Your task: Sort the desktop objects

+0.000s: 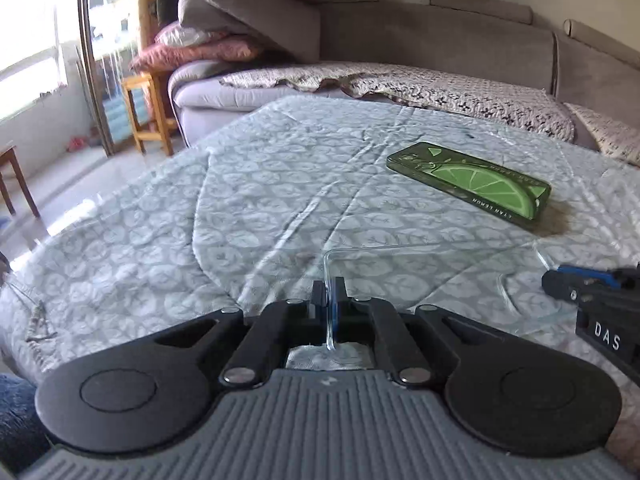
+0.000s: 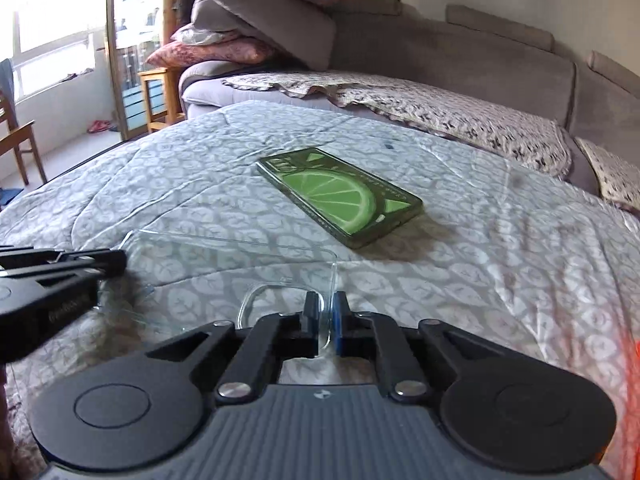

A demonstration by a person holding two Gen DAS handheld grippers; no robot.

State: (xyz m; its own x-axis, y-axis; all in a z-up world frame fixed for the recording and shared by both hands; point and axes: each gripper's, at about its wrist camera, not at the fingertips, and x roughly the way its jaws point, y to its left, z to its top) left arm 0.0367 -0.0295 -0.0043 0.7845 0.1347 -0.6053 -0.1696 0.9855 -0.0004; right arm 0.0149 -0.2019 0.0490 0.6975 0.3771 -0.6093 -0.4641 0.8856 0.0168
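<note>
A clear phone case [image 1: 424, 276] lies low over the patterned tablecloth [image 1: 200, 208], held at both ends. My left gripper [image 1: 330, 296] is shut on its left edge. My right gripper [image 2: 328, 312] is shut on its right edge, and the case [image 2: 232, 260] stretches left from it. A green phone case with a lime print [image 1: 472, 180] lies flat on the cloth beyond, apart from both grippers; it also shows in the right wrist view [image 2: 340, 196]. The right gripper shows at the right edge of the left wrist view [image 1: 560, 280], the left gripper at the left edge of the right wrist view [image 2: 116, 260].
A grey sofa [image 1: 400, 32] with cushions and a patterned throw runs behind the table. A wooden stool [image 1: 146, 112] and a glass door stand at the far left. A wooden chair [image 2: 16, 136] stands at the left.
</note>
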